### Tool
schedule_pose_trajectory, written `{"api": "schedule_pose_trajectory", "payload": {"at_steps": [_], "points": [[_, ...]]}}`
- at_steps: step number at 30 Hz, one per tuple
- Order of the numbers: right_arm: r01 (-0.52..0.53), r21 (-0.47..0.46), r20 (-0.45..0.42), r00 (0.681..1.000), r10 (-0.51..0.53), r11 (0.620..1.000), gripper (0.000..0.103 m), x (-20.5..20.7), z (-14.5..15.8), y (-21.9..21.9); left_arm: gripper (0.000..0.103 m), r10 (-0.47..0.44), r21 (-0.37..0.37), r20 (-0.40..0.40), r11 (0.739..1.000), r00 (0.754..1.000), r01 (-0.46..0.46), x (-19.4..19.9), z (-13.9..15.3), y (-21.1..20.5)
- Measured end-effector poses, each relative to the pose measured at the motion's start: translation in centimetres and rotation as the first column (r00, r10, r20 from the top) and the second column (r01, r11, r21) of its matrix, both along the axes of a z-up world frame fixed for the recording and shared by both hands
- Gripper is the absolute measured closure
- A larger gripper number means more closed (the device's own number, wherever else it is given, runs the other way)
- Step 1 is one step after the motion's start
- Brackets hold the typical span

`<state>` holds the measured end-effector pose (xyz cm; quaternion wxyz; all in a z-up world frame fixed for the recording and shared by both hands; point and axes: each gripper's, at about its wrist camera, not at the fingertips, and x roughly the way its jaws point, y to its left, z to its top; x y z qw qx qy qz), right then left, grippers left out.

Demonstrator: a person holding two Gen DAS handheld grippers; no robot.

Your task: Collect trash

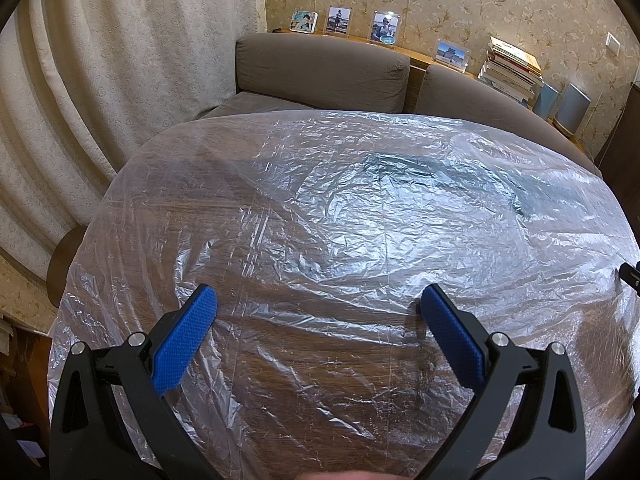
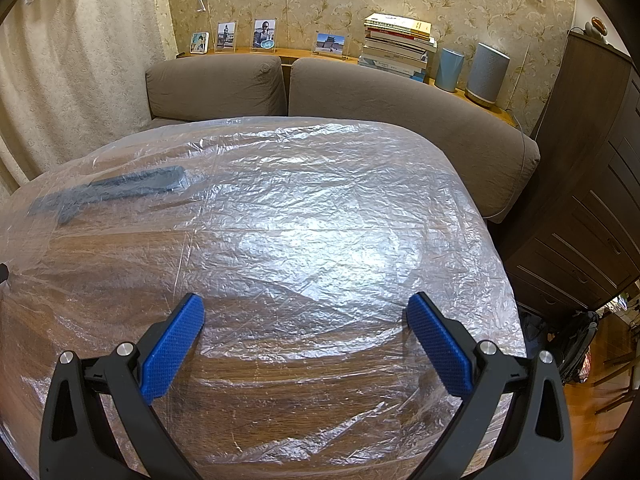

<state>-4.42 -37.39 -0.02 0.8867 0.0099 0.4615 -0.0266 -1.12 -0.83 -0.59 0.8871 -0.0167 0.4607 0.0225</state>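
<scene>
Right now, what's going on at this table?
A person holds both grippers over a wooden table covered by a clear plastic sheet. The left gripper and right gripper are both open and empty. A dark flat object lies under the sheet on the far side. No loose trash is visible, and nothing is grasped yet.

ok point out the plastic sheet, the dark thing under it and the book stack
plastic sheet [image 2: 320,216], right wrist view, crinkled middle
dark thing [image 2: 120,188], right wrist view, its long body under the sheet
book stack [image 2: 400,46], right wrist view, spines
</scene>
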Motion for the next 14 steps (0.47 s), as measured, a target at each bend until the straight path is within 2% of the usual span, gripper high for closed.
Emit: {"api": "schedule_pose_trajectory", "payload": {"at_steps": [14], "points": [[0.000, 0.000, 0.000, 1.000, 0.000, 1.000, 0.004, -0.02, 0.04, -0.01, 0.001, -0.016, 0.000, 0.000, 1.000, 1.000, 0.016, -0.33, 0.30, 0.14]]}}
